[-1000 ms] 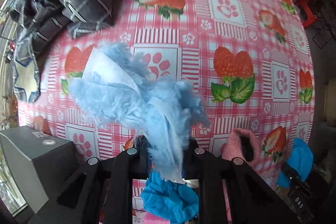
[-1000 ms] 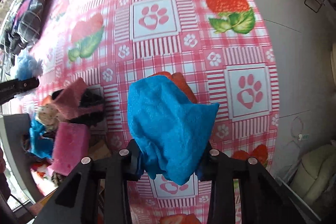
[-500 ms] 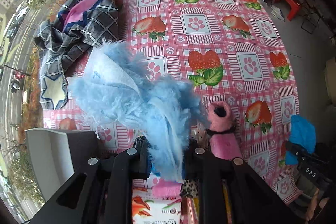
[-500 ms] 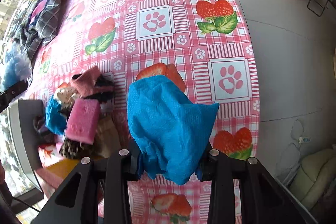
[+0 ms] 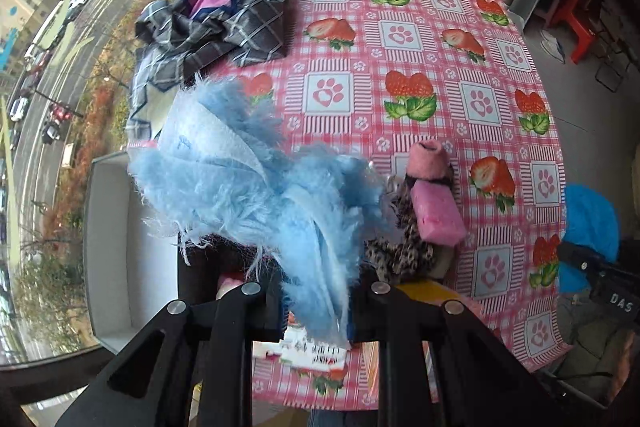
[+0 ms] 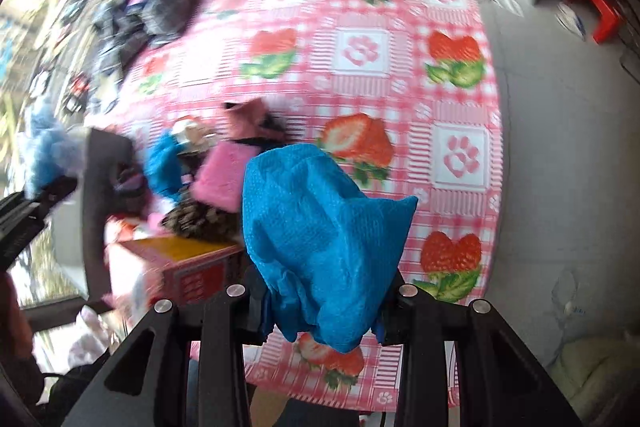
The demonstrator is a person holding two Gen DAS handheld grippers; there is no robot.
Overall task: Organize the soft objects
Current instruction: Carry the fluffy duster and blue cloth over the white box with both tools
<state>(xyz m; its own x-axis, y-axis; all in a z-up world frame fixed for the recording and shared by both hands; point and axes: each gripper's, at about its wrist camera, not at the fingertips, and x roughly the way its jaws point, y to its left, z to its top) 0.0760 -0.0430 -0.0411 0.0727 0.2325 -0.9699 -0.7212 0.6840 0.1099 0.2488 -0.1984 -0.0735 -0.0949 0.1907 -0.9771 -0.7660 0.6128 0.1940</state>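
Above table edge (image 5: 552, 343), tools clamp fluffy cloth (image 5: 256, 187), blue cloth (image 6: 320, 247).

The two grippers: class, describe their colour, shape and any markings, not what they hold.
Both the left gripper and the right gripper are matte black, with angular fingers carrying round silver screw heads and triangular cut-outs. The left wrist view shows white "DAS" lettering on the right gripper's body. No cables or sleeves are visible.
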